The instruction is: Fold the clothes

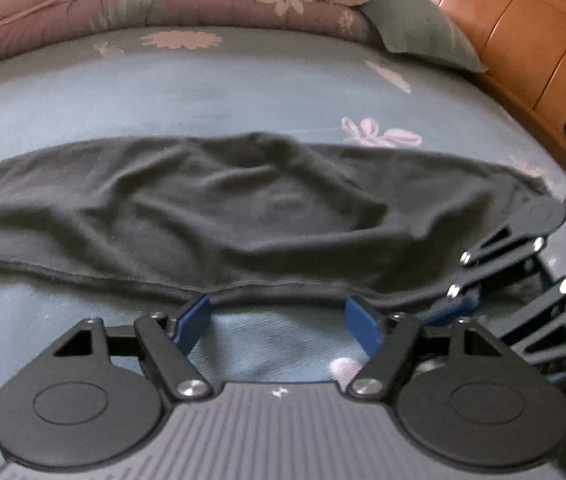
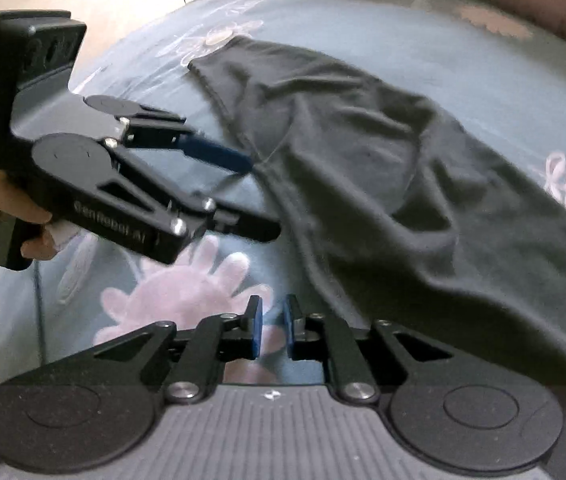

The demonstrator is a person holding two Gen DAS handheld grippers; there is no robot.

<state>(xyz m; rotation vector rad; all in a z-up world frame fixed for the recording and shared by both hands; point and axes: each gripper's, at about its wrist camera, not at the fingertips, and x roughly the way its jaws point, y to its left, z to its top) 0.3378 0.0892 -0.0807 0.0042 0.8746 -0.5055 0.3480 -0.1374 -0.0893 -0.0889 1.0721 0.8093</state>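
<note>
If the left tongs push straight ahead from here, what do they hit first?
Most likely the near hem of the dark garment: the left tongs stand open with that hem right at the blue tips, lying on the floral bed sheet. Contact can't be confirmed.
</note>
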